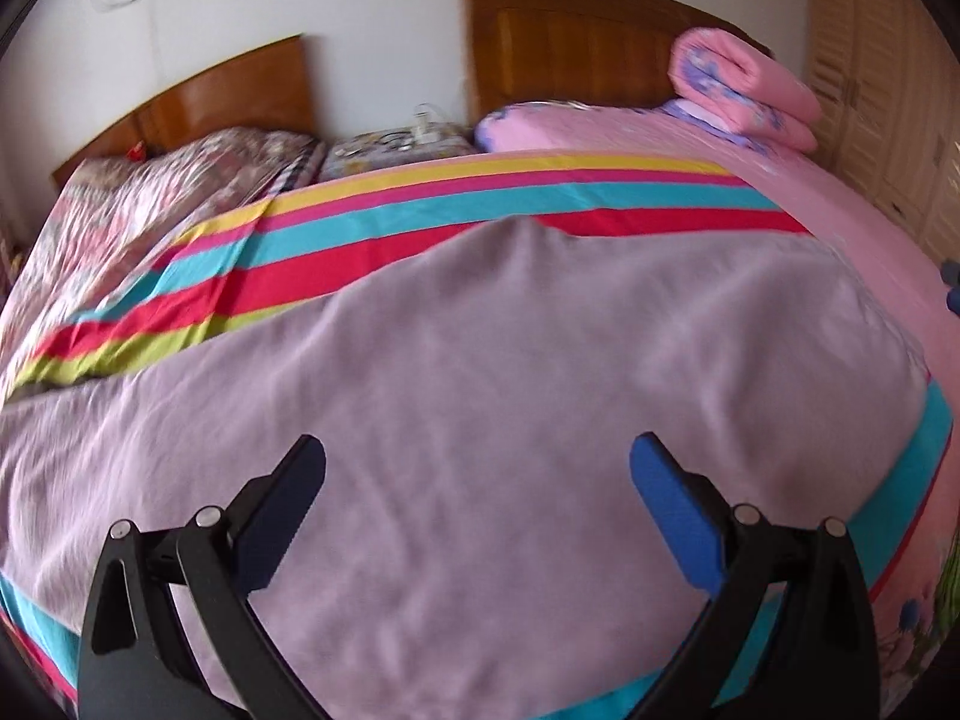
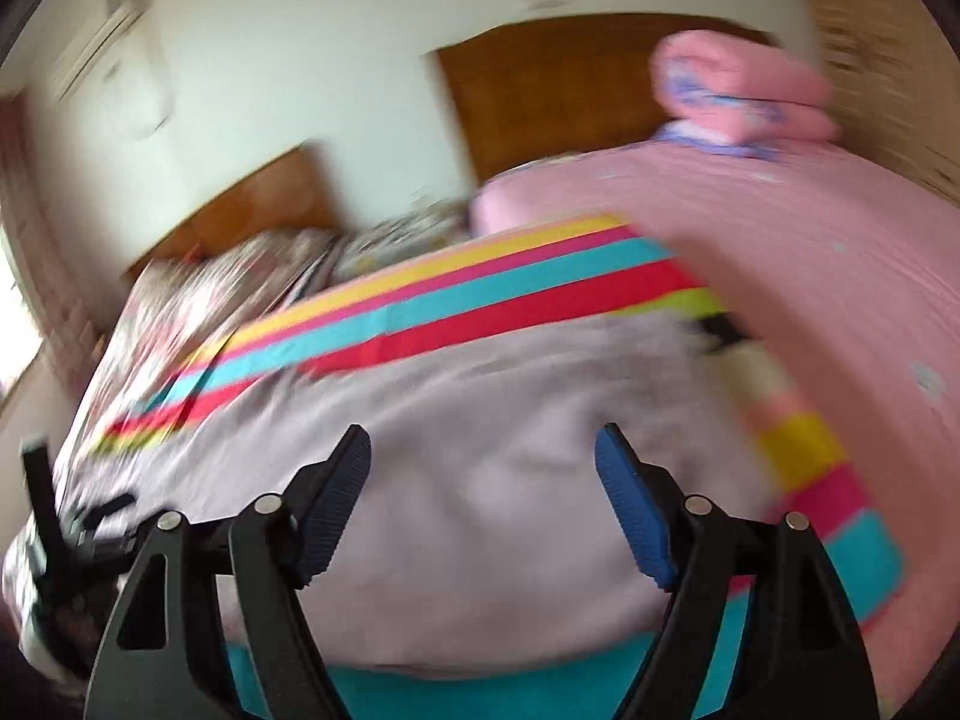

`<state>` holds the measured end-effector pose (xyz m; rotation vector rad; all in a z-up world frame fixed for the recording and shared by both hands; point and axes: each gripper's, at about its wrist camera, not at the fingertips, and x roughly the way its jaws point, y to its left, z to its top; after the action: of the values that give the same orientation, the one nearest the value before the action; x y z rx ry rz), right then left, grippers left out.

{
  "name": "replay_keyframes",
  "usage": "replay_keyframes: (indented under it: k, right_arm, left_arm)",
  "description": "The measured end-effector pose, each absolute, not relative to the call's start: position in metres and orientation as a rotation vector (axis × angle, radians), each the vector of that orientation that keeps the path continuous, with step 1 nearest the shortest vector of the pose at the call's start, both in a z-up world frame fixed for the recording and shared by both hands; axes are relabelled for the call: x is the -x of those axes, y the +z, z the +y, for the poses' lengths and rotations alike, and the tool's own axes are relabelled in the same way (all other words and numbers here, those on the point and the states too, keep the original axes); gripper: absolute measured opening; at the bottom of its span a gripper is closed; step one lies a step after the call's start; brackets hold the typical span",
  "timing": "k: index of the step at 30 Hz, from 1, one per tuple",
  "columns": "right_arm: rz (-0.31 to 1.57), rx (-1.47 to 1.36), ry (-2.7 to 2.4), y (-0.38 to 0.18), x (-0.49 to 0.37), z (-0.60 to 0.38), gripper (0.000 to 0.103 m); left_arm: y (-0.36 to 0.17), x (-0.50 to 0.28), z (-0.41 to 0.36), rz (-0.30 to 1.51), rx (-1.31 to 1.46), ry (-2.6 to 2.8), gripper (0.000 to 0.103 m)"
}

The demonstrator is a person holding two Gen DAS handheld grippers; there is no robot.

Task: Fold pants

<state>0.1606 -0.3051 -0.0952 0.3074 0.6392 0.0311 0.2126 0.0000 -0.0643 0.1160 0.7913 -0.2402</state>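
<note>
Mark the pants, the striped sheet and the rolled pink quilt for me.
pants (image 1: pixel 480 360), left wrist view, middle of the lilac cloth.
striped sheet (image 1: pixel 420 204), left wrist view, its turquoise stripe beyond the pants.
rolled pink quilt (image 1: pixel 744 84), left wrist view, top roll by the headboard.

both wrist views look down close over the pants (image 1: pixel 480 360).

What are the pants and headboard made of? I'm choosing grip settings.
Pants: soft lilac knit or fleece by the look, matte, faintly fuzzy, gently rumpled. Headboard: wood or veneer, brown, slight sheen, panel lines.
</note>
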Motion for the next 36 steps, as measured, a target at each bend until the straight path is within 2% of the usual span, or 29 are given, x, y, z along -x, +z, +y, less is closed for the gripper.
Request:
replay_keyframes:
  k: [4, 9, 12, 17, 19, 22, 24, 27, 32, 33, 35, 36]
  right_arm:
    - [0.758, -0.094, 0.241, -0.11, -0.212, -0.185, 0.079]
    - [0.788, 0.07, 0.468, -0.114, -0.235, -0.057, 0.08]
    - [0.781, 0.146, 0.573, -0.114, -0.233, -0.001, 0.083]
    - [0.793, 0.222, 0.666, -0.116, -0.234, 0.065, 0.083]
    - [0.797, 0.23, 0.689, -0.115, -0.227, 0.076, 0.083]
    - [0.788, 0.25, 0.706, -0.112, -0.224, 0.09, 0.083]
    - [0.786, 0.256, 0.719, -0.11, -0.222, 0.1, 0.084]
    - [0.784, 0.265, 0.727, -0.108, -0.219, 0.106, 0.084]
    - [0.785, 0.277, 0.728, -0.107, -0.217, 0.112, 0.084]
    - [0.782, 0.272, 0.727, -0.105, -0.219, 0.112, 0.084]
    - [0.775, 0.249, 0.725, -0.103, -0.225, 0.112, 0.088]
    - [0.769, 0.242, 0.72, -0.104, -0.228, 0.112, 0.088]
  left_arm:
    - [-0.066, -0.216, 0.059, 0.806, -0.008, -0.15, 0.102]
    - [-0.06, -0.196, 0.154, 0.767, 0.127, -0.016, 0.102]
    - [-0.06, -0.17, 0.235, 0.733, 0.33, 0.053, 0.102]
    - [-0.086, -0.113, 0.393, 0.614, 0.875, 0.134, 0.099]
    - [-0.097, -0.098, 0.438, 0.572, 1.003, 0.154, 0.091]
    - [-0.1, -0.095, 0.476, 0.551, 1.006, 0.203, 0.085]
    - [-0.1, -0.103, 0.493, 0.541, 1.0, 0.193, 0.083]
    - [-0.106, -0.122, 0.507, 0.541, 1.02, 0.175, 0.072]
    - [-0.107, -0.144, 0.52, 0.504, 1.012, 0.191, 0.064]
    - [-0.107, -0.147, 0.521, 0.498, 1.008, 0.195, 0.06]
    - [-0.107, -0.153, 0.528, 0.499, 1.0, 0.201, 0.044]
    - [-0.108, -0.156, 0.53, 0.512, 0.988, 0.204, 0.03]
